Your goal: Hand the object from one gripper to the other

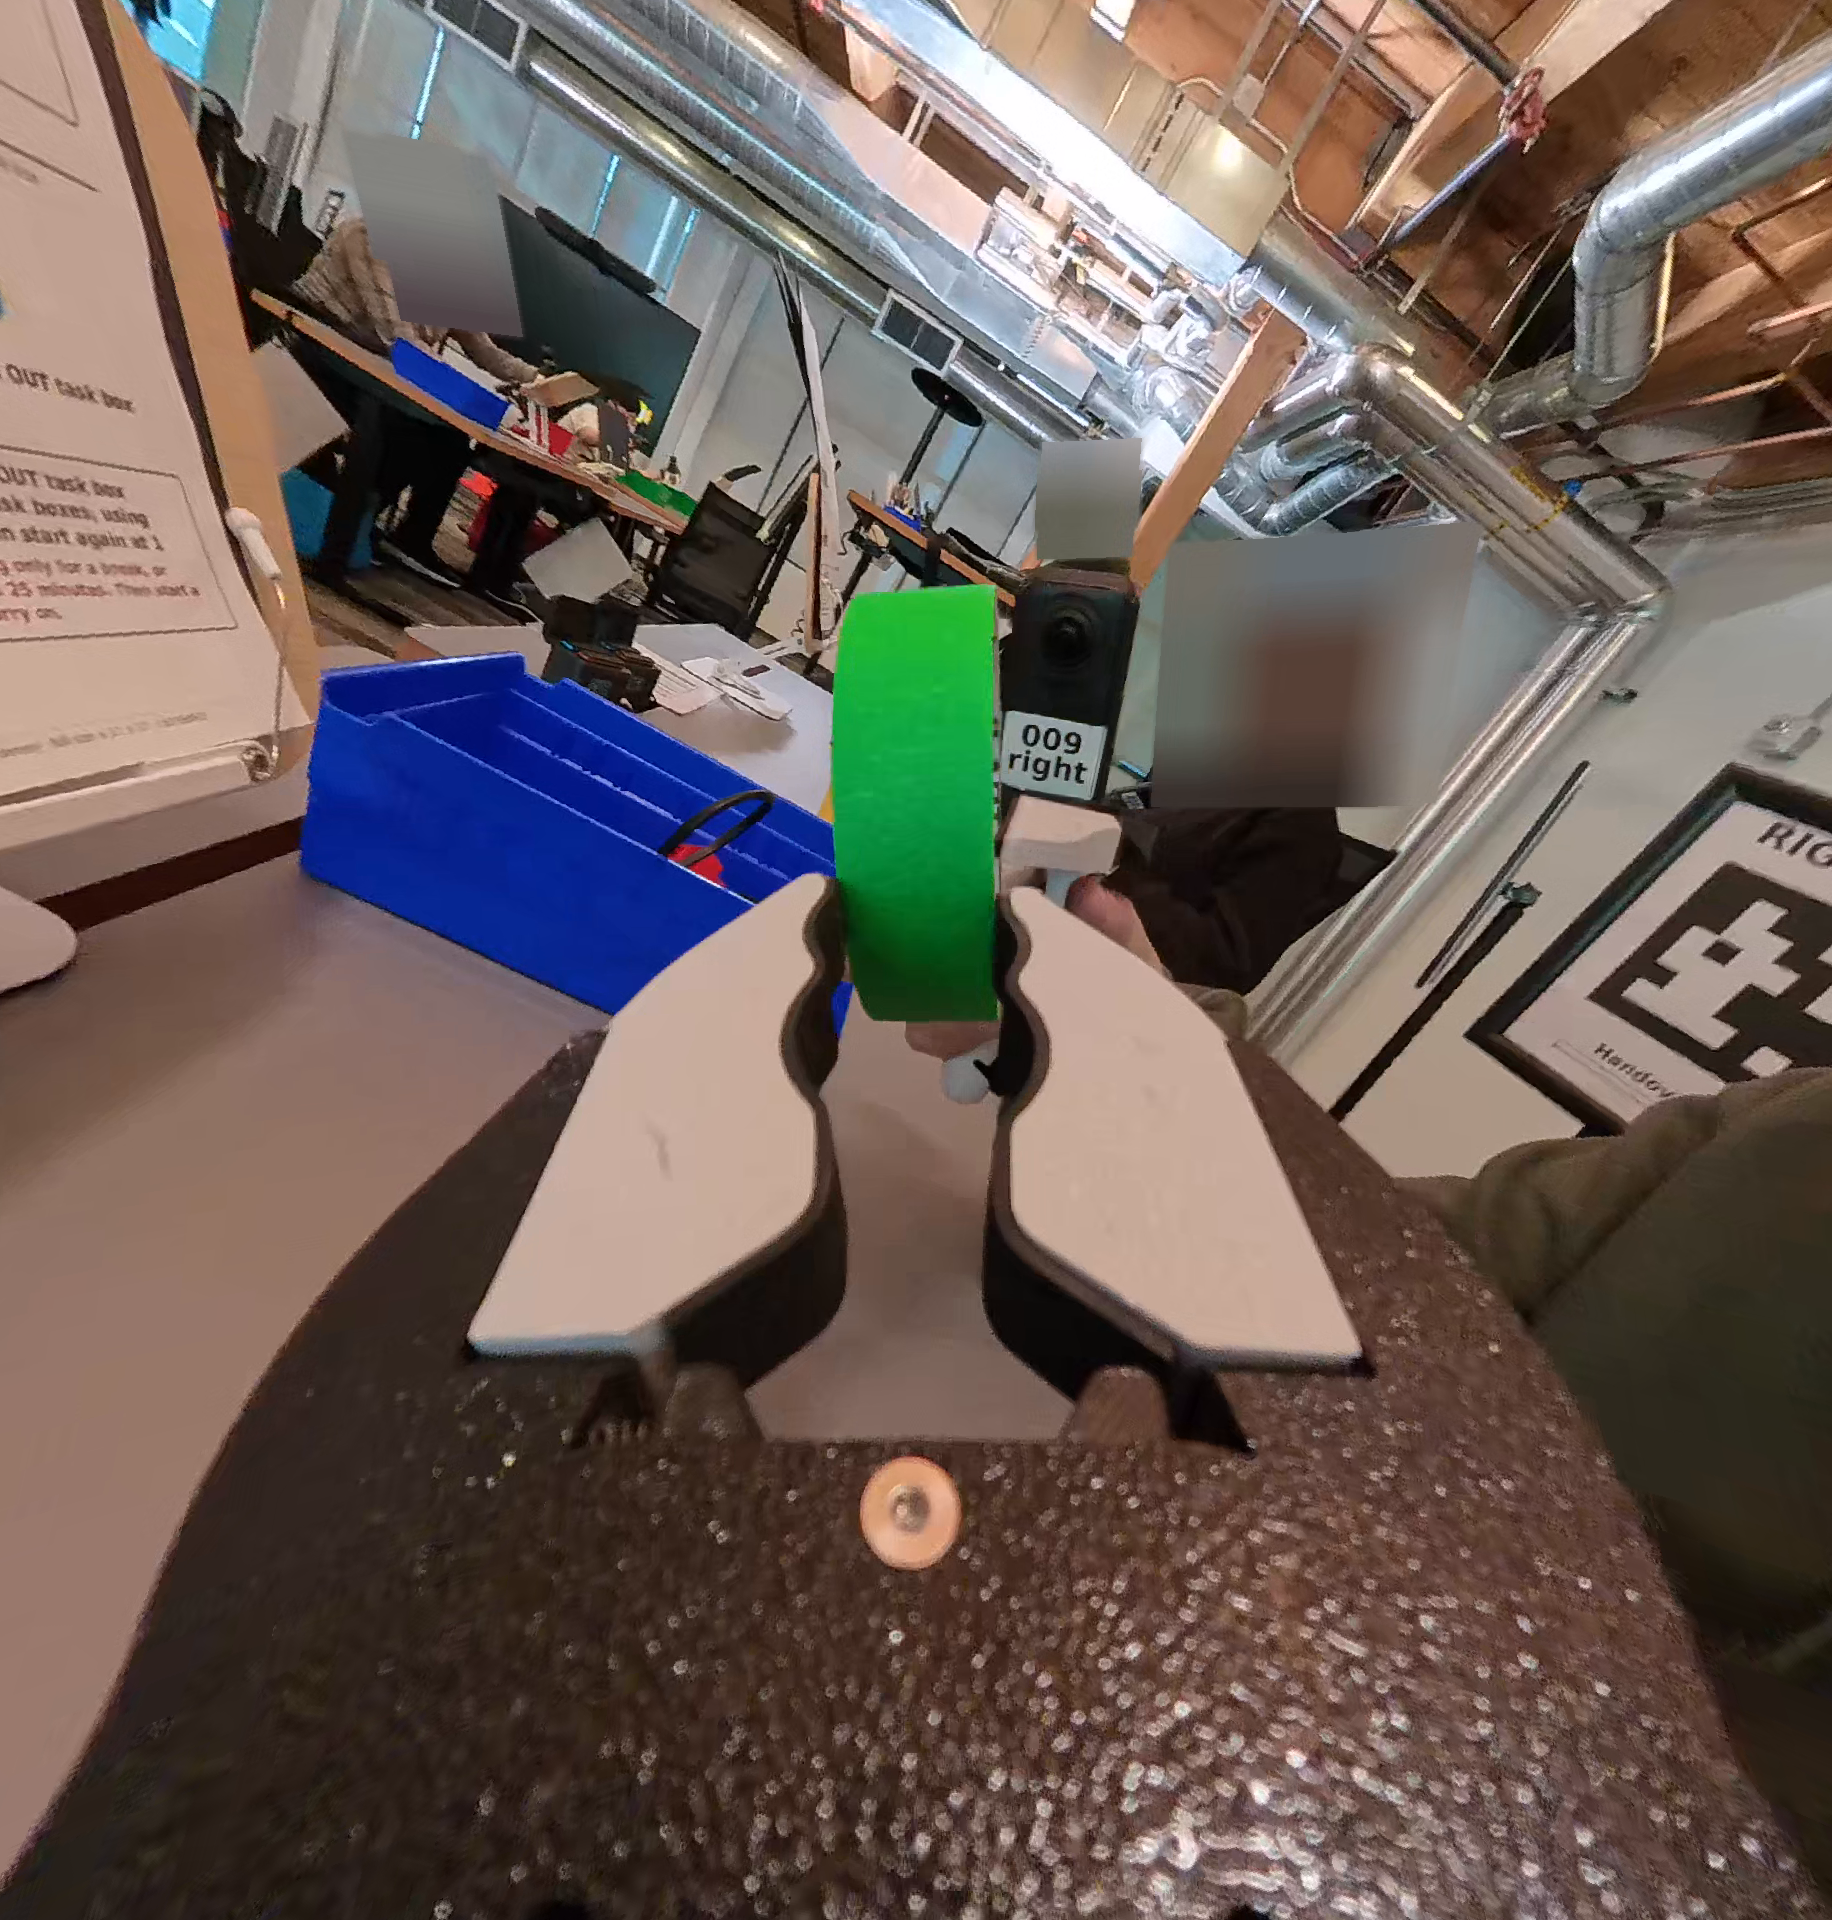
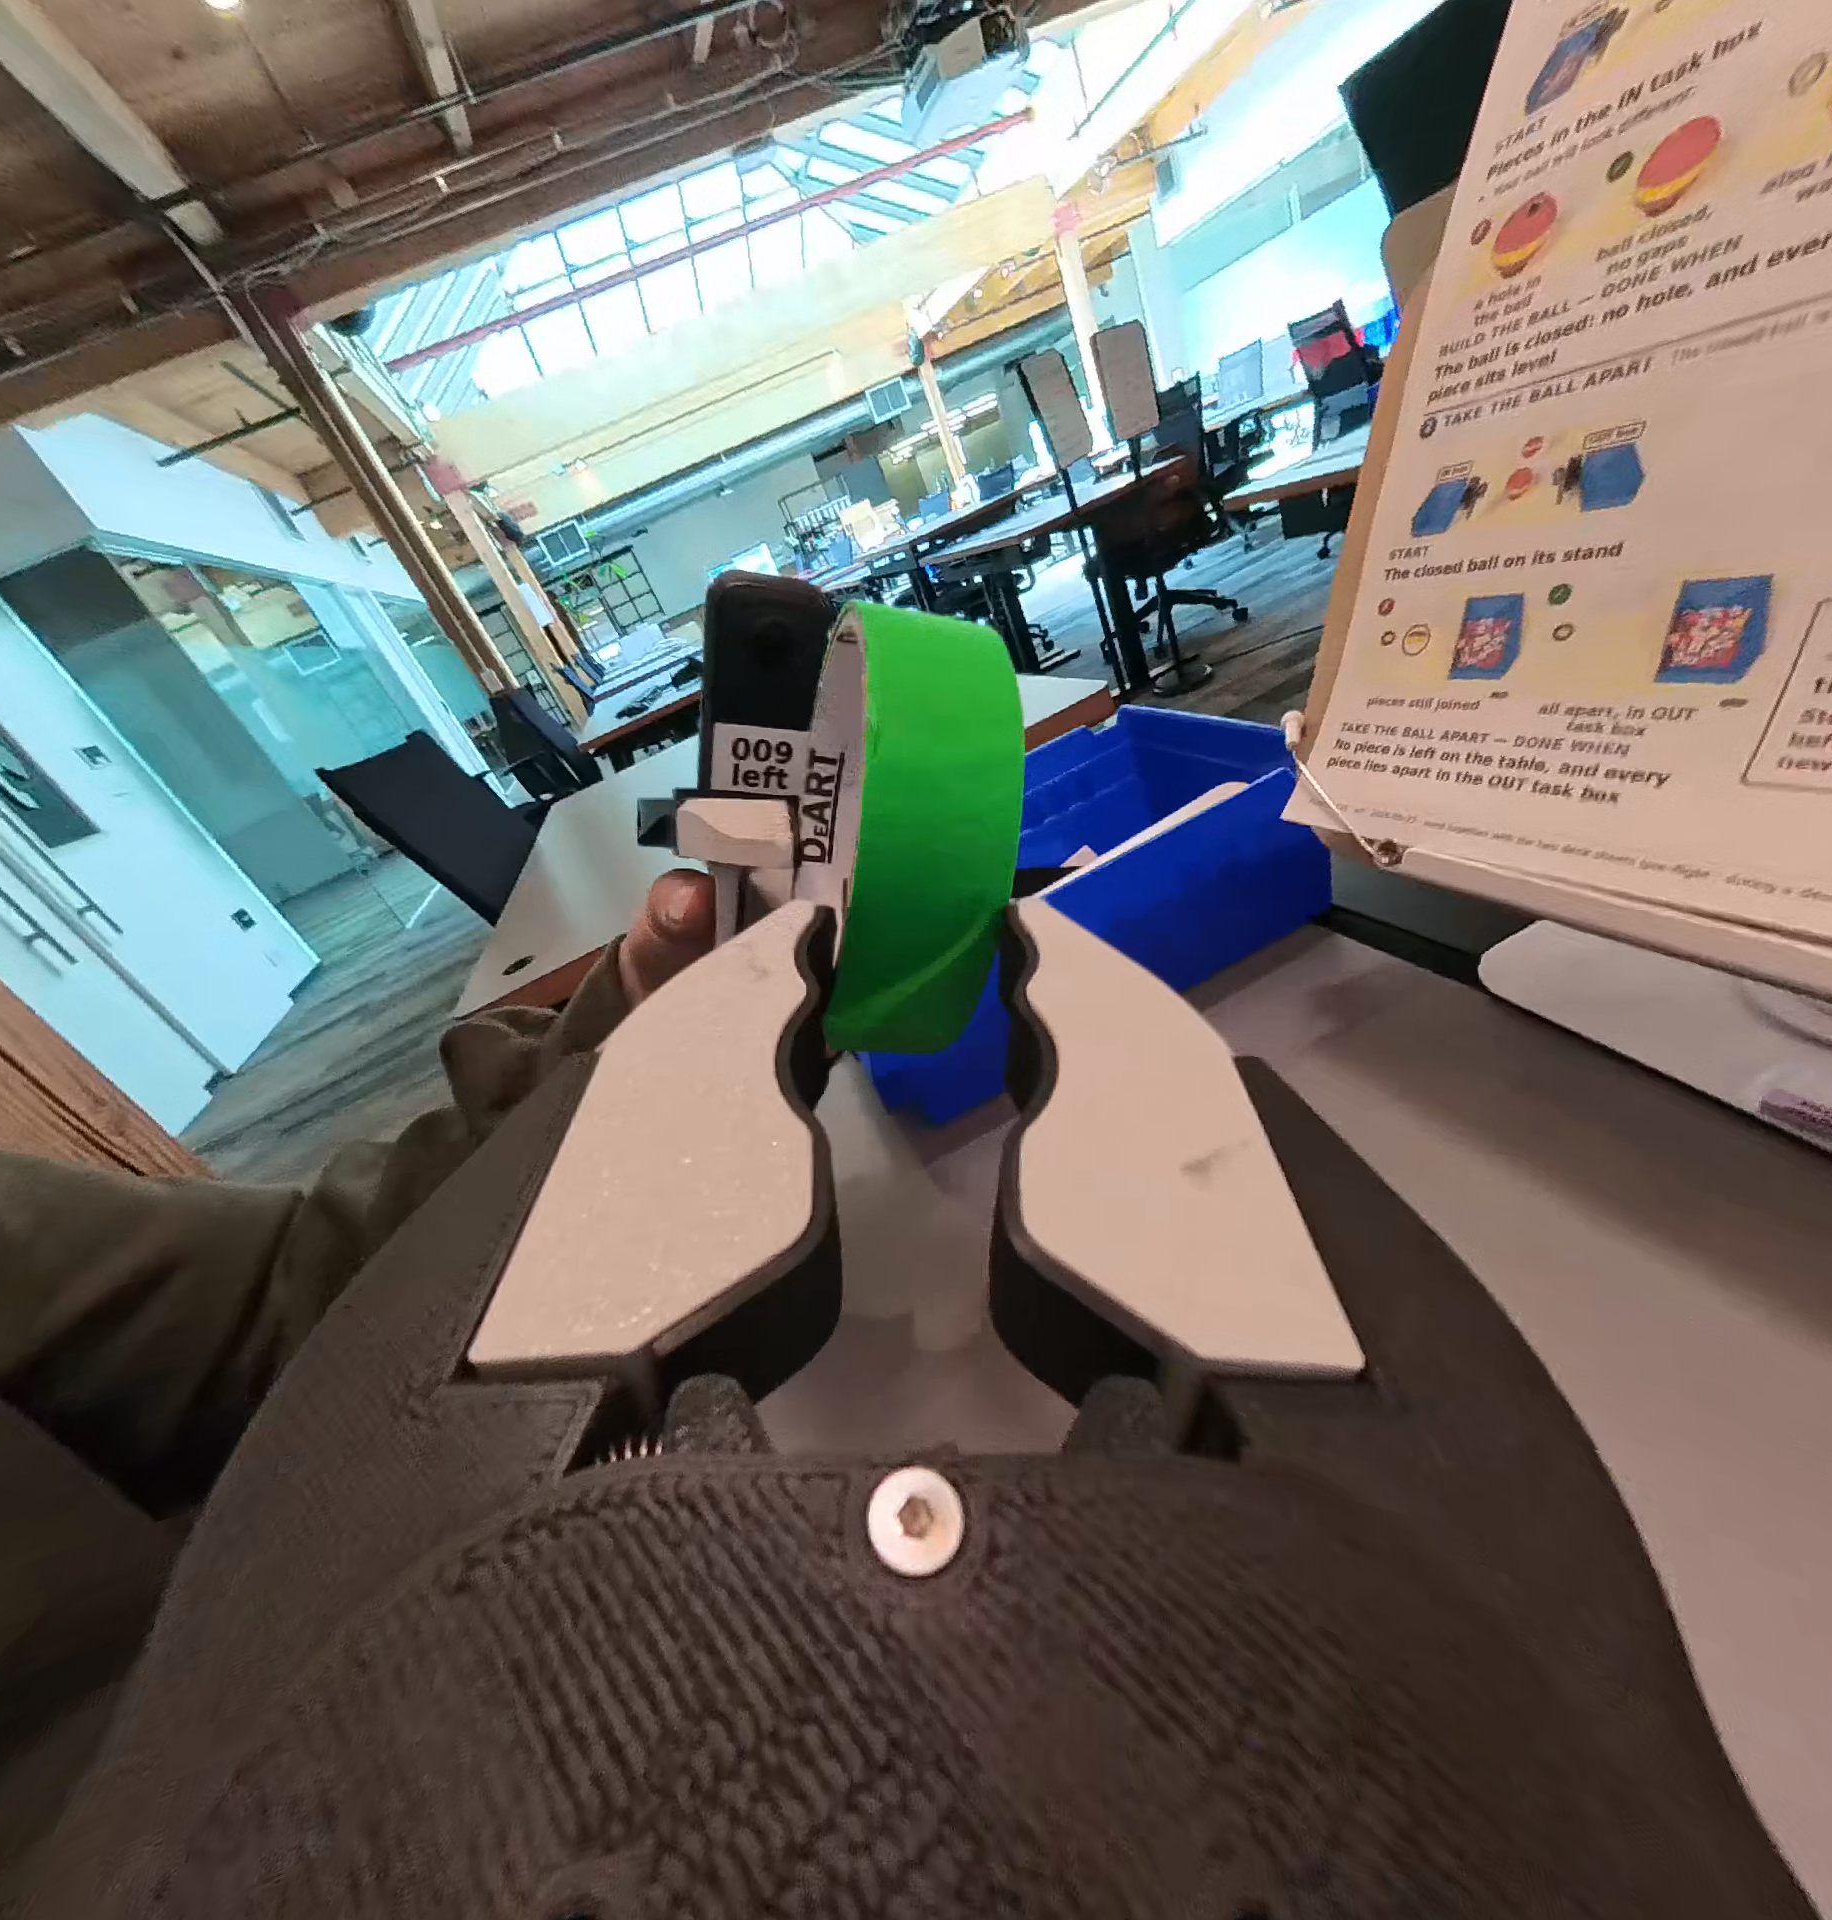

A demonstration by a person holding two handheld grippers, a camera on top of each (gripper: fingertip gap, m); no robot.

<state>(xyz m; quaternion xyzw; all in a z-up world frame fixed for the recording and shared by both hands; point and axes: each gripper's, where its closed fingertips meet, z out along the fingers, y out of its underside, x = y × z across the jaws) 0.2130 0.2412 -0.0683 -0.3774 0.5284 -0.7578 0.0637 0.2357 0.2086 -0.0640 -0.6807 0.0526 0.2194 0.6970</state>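
A roll of green tape [image 1: 917, 790] stands on edge in the air between both grippers. My left gripper [image 1: 917, 920] is shut on its lower part, with a fingertip pressed on each flat side. Just behind the roll I see the right gripper's camera housing [image 1: 1073, 644] and one of its white fingers [image 1: 1057, 836]. In the right wrist view my right gripper [image 2: 917, 925] is shut on the same tape [image 2: 933, 790], its jaws against both sides. The left gripper's white finger [image 2: 735, 826] shows to the left of the roll, with a hand [image 2: 673, 914] behind it.
A blue bin [image 1: 538, 831] with dividers sits on the grey table [image 1: 216, 1091] beyond the tape; it also shows in the right wrist view [image 2: 1182, 862]. An instruction sheet on a stand [image 1: 81, 416] [image 2: 1618, 468] stands close beside the bin. A printed marker board [image 1: 1722, 935] leans at the right. My hands' fingertips stand some 5 cm from each other.
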